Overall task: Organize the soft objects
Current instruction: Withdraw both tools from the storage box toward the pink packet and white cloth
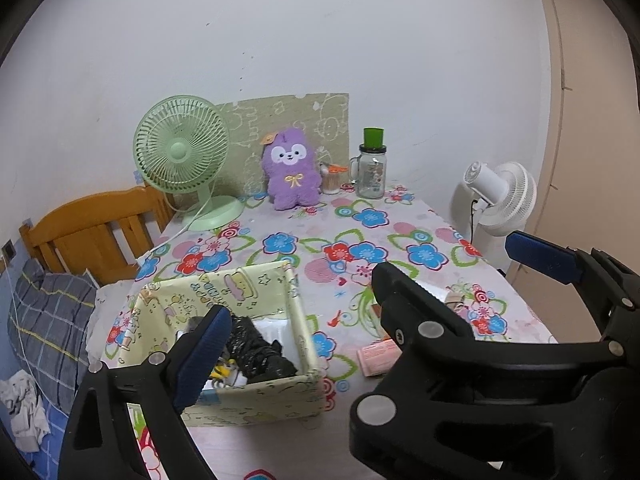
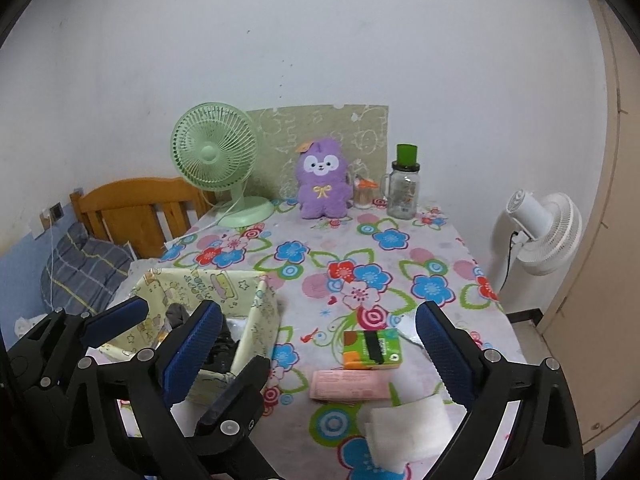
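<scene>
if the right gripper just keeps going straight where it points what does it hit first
Probably the pink packet lying flat on the floral tablecloth, with the green tissue pack just beyond it. The right gripper is open and empty, pointing down at them; depth is uncertain.

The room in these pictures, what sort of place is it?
Most likely a bedroom at home. A wooden headboard with a plaid pillow sits beside a table in a flowery cloth, and a purple plush toy leans at the wall next to a green desk fan.
</scene>
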